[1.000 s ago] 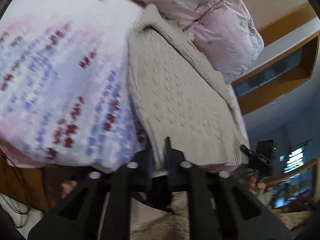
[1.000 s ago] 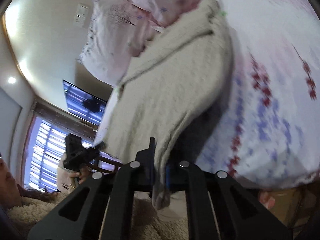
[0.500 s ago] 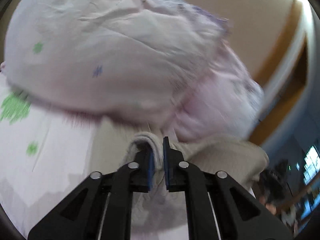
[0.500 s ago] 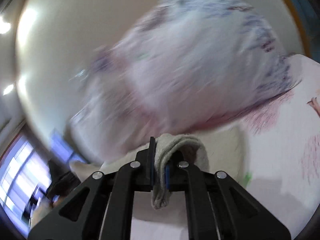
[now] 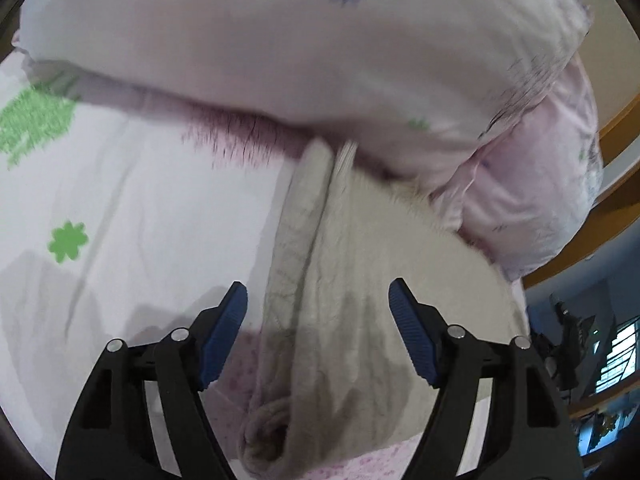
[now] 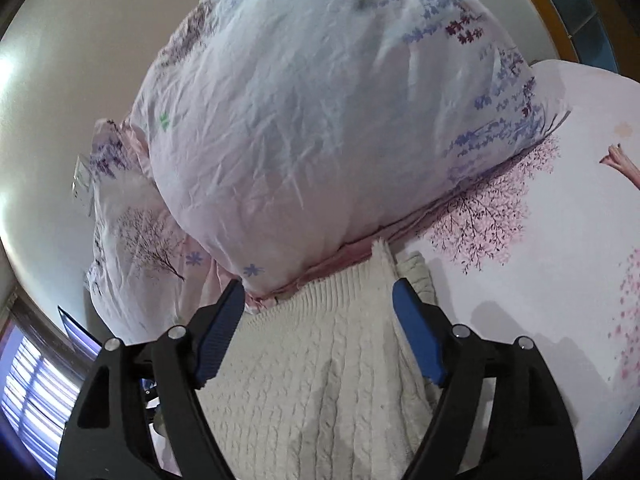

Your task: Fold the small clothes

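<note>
A cream cable-knit sweater [image 5: 360,312] lies folded over on the bed sheet [image 5: 132,208], its far edge against the pillows. My left gripper [image 5: 318,300] is open just above the sweater's left folded edge, holding nothing. In the right wrist view the sweater [image 6: 320,380] fills the space between the fingers. My right gripper [image 6: 318,300] is open over it, empty, its tips near the sweater's far edge by the pillow.
A large pale floral pillow [image 6: 340,120] sits right behind the sweater, with a second pink pillow [image 5: 552,184] beside it. The floral sheet [image 6: 560,260] stretches to the right. A wooden headboard [image 5: 616,220] and window [image 6: 36,396] are at the edges.
Both grippers carried the sweater's near edge over toward the pillows, then opened and let it go. The sweater now lies folded on the bed.
</note>
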Demonstrator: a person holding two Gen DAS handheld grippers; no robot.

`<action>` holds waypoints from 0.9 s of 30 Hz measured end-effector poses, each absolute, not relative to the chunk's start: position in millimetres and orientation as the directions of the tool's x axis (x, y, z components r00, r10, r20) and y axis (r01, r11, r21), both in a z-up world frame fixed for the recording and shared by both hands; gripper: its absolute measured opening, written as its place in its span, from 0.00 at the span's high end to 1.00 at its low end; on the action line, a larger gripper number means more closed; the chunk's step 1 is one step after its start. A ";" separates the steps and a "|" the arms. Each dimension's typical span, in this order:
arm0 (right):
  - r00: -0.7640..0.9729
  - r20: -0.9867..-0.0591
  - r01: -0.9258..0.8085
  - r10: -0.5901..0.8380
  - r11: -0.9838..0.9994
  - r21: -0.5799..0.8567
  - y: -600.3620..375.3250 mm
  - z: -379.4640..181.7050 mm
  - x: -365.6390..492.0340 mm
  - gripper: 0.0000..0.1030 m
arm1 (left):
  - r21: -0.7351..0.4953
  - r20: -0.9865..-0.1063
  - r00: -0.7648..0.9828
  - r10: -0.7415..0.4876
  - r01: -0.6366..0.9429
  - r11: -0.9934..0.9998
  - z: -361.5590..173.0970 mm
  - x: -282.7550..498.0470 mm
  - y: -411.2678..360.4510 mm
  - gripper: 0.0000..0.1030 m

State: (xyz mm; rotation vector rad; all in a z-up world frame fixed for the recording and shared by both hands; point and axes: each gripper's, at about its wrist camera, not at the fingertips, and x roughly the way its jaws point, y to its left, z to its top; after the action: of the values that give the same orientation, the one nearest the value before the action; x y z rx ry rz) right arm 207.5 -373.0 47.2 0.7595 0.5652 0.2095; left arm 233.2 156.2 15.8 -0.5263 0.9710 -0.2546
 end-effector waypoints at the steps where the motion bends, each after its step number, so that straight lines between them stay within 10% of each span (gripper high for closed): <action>1: 0.825 -0.409 0.018 0.390 0.705 0.709 -372.3 46.3 209.8 0.26 | -0.523 -0.712 0.560 -0.424 -0.021 0.852 15.5 233.6 154.7 0.31; 10: 0.800 -0.337 -0.060 0.497 0.624 0.779 -372.7 45.4 204.8 0.26 | -0.736 -0.606 0.574 -0.551 -0.143 0.661 2.8 226.8 154.1 0.81; 19: 0.867 -0.281 -0.067 0.412 0.653 0.754 -400.9 67.4 189.0 0.26 | -0.891 -0.243 0.431 -0.869 0.254 0.375 84.1 243.6 -28.4 0.83; 24: 0.867 -0.336 0.017 0.367 0.653 0.757 -436.8 60.6 191.0 0.26 | -0.986 -0.054 0.136 -0.989 0.149 0.075 52.5 273.1 -146.8 0.79; 27: 0.835 -0.345 0.011 0.428 0.615 0.789 -448.3 55.2 195.0 0.17 | -0.946 -0.128 0.170 -0.977 0.275 0.171 68.9 260.6 -136.4 0.61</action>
State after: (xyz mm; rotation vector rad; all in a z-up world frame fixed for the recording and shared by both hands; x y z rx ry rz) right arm 195.0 -448.3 55.2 0.8852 0.5456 0.2546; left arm 260.6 -136.4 68.9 -0.9549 0.9566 -1.1150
